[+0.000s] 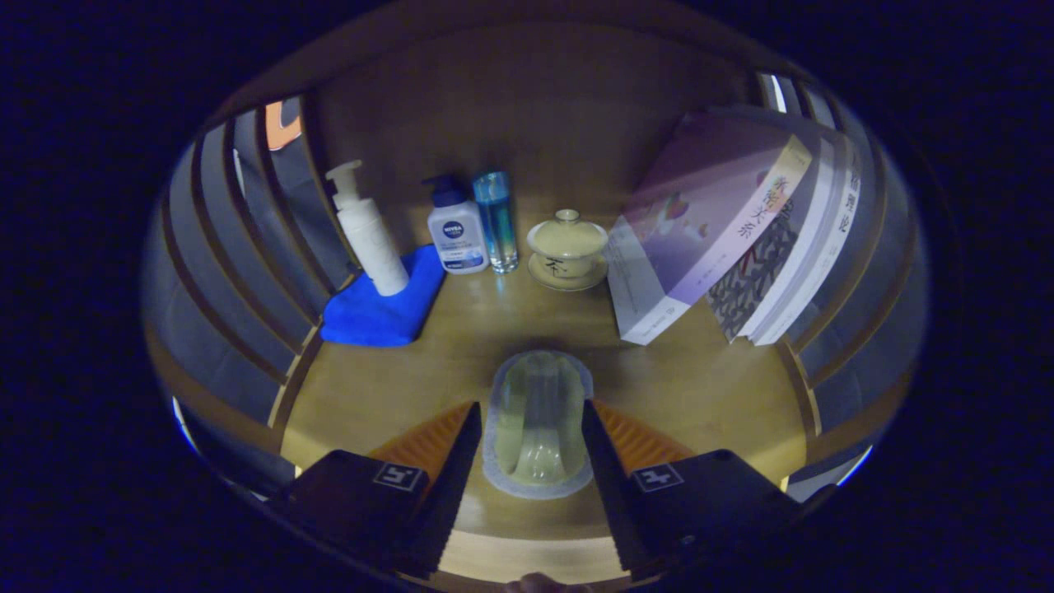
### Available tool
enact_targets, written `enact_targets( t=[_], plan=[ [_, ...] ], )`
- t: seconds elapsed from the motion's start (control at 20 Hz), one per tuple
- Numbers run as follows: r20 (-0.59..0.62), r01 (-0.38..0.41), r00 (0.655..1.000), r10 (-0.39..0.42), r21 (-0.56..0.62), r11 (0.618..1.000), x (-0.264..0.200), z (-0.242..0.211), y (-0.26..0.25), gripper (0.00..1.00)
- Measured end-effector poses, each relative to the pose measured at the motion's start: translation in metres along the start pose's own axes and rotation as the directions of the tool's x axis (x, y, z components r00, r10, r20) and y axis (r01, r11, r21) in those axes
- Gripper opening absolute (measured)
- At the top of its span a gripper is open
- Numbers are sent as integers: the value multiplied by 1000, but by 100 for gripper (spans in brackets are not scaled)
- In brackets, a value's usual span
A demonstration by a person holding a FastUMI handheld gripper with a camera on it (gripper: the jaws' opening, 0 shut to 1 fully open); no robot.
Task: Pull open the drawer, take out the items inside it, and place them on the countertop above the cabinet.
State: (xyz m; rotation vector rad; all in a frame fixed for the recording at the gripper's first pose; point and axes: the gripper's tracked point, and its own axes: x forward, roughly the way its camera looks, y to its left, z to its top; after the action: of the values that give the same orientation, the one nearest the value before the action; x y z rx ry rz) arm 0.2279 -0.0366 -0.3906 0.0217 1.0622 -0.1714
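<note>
The wooden counter (700,387) has slatted rails at both sides and free room on each side of the fingers (532,428). A pale, translucent, rounded container (539,416) lies between them. Whether both fingers press on it, I cannot tell. Beyond stand a white pump bottle (368,231) on a blue cloth (383,309), a lidded ceramic cup (567,243) and leaning books (725,231).

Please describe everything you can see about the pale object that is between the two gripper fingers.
The pale object looks like a translucent, yellowish-green piece with a domed far end and a grey-white rim around it, perhaps soft plastic; what it is cannot be told. It sits between the fingers of the gripper, both fingers close beside it, though firm contact is unclear. Below it is the wooden countertop, in front of the lidded teacup.
</note>
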Motion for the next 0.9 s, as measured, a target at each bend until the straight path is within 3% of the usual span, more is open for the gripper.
enact_targets(
  t=[0.4,0.6,0.9],
  plan=[
    [147,-54,987,69,-104,993,-80,-21,22,91],
    [223,-55,972,81,-121,991,-117,-37,22,91],
    [372,-48,923,102,-154,987,-176,-57,19,91]
  ],
)
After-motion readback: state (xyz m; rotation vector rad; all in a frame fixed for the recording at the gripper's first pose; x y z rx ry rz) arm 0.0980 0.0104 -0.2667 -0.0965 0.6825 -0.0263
